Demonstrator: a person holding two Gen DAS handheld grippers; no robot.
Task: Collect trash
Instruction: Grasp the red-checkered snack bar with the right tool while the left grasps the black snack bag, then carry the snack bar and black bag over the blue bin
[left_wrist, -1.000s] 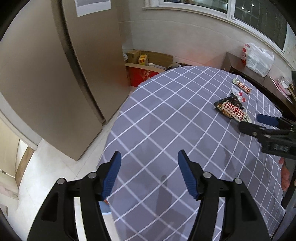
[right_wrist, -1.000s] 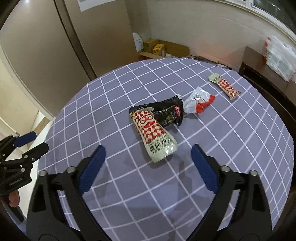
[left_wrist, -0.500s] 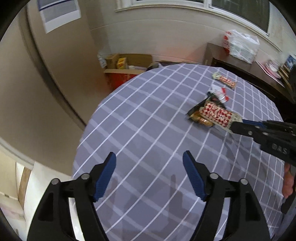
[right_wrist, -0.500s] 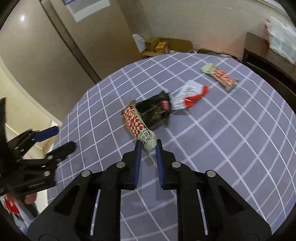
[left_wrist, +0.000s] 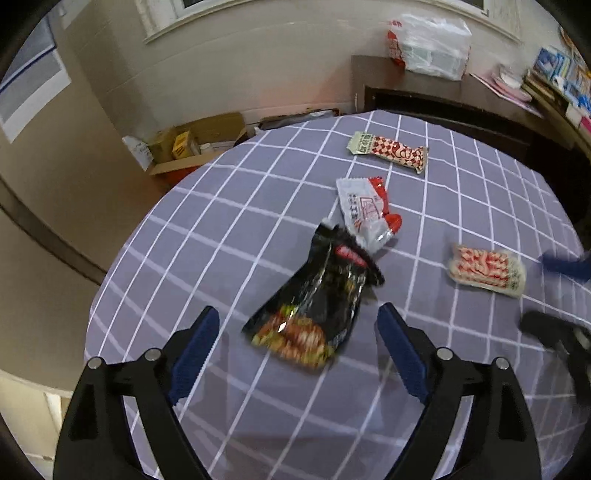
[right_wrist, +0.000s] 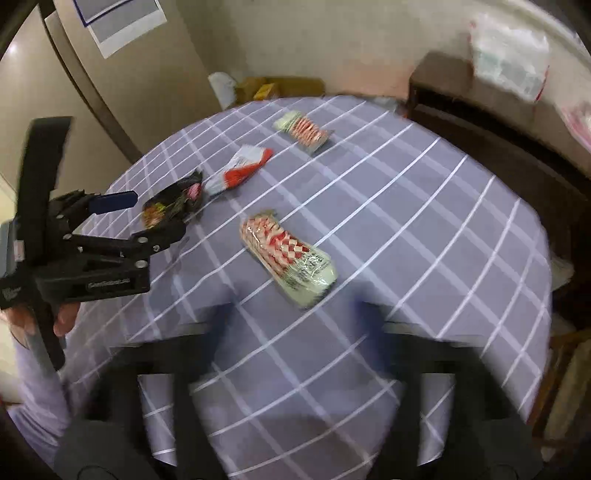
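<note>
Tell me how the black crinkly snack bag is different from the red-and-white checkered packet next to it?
The black crinkly snack bag is dark and shiny with food pictured at one end; the near red-and-white checkered packet is pale with a checked pattern. The black bag looks bigger, torn open and crumpled; the checkered packet looks plump and smoother. The black bag touches the white-and-red wrapper; the checkered packet lies alone. Both lie loose on the grey checked tablecloth.

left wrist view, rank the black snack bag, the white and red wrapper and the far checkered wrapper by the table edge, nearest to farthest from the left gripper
1. black snack bag: just ahead of the open left gripper, between the lines of its fingers.
2. white and red wrapper: beyond the bag's top end, slightly to the right.
3. far checkered wrapper: farthest, near the far edge of the table.
</note>
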